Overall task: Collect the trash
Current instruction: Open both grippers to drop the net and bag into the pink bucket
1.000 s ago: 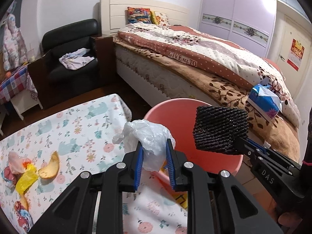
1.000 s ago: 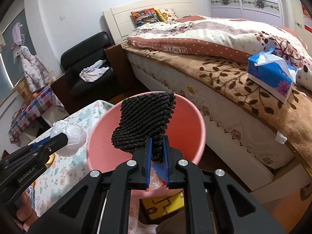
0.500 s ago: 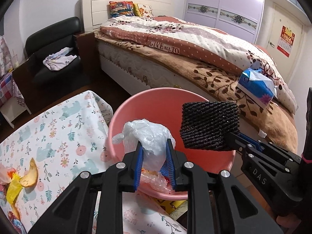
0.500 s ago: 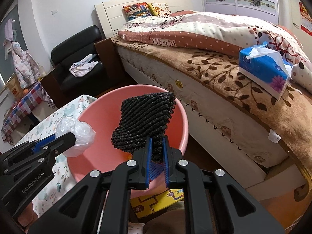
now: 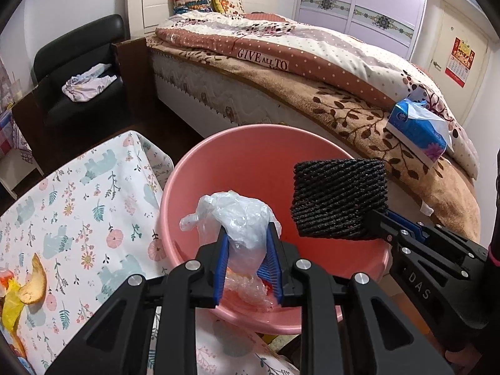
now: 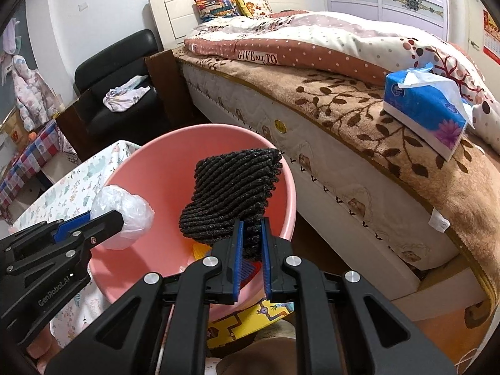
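Plastic bag: the crumpled clear plastic bag (image 5: pixel 240 218) sits pinched between your left gripper's (image 5: pixel 247 251) blue pads (image 5: pixel 221 262), hanging over the open mouth of the pink basin (image 5: pixel 250 143). It looks nearly weightless, soft and slick — it likely springs back when freed, so expect it to float down rather than drop, and maybe to cling to a pad.

Foam net: the black foam mesh sleeve (image 6: pixel 232 193) stands up out of your right gripper (image 6: pixel 251 248), nipped at its lower edge, also above the basin. It reads as light and spongy; it squashes under the pads but holds its shape above them. It should fall cleanly.

Where to hold: both grips look sound as they are — the bag by its bunched middle, the net by one edge. No need to squeeze harder; neither piece can break.

Basin: the pink basin stands between the floral tablecloth (image 5: pixel 78 206) and the bed (image 5: pixel 312 72), with some crinkled wrapping (image 5: pixel 247 290) already at its bottom.

Still on the cloth: a curved peel (image 5: pixel 32 284) and a yellow scrap (image 5: pixel 11 307) lie at the left edge, well apart from the basin. The peel is probably limp and a little slippery; take it across its middle.

Risk: a draught or a sticky pad could carry the bag over the rim.
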`<state>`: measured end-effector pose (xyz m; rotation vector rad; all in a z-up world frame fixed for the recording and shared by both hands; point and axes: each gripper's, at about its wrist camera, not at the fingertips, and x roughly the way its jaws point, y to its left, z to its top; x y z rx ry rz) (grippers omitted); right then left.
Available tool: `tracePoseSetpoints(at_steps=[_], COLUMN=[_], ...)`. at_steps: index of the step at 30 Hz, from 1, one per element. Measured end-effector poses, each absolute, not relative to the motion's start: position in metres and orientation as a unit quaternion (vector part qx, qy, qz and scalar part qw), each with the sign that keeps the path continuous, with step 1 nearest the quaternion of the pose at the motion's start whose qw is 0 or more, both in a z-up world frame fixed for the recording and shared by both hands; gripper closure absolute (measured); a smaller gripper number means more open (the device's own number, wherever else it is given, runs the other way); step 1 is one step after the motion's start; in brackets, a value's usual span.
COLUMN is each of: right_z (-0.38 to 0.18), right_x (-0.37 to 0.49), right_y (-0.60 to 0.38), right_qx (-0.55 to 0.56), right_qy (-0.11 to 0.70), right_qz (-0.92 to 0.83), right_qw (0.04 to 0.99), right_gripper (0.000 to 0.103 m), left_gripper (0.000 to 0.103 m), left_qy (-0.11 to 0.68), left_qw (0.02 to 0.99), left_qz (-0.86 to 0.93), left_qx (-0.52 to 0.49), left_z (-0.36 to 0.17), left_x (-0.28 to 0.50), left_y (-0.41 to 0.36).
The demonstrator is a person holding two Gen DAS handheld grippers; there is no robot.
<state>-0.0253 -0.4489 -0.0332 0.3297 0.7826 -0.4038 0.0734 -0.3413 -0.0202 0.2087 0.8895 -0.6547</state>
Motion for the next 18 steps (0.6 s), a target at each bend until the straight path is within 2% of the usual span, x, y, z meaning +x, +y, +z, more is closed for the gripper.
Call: tracePoseSetpoints(at_steps=[13, 15, 17, 18], right_z=[-0.0397, -0.0394, -0.0395, -0.0395], right_x=[-0.0164, -0.0166, -0.015, -0.0146], right_y=[-0.4503, -0.4501, -0.4506, -0.4509], right_qx=[0.153, 0.154, 0.156, 0.157], right_qy=[0.383, 0.383, 0.384, 0.384], right_qz=[-0.198, -0.198, -0.197, -0.196], right_qw=[0.889, 0.889, 0.889, 0.889], right_gripper=[0.092, 0.092, 0.091, 0.091], left_gripper=[0.078, 0.073, 0.062, 0.06], left_qy=[0.433, 0.431, 0.431, 0.43], left_qw=[0.842, 0.843, 0.843, 0.843], left_qz=[-0.308, -0.309, -0.309, -0.31], left_qx=[0.092, 0.091, 0.09, 0.089], left_z=[-0.0306, -0.0304, -0.0301, -0.0296], left_x=[0.0822, 0.082, 0.0818, 0.0816], left_y=[-0.3424, -0.3422, -0.3419, -0.3414])
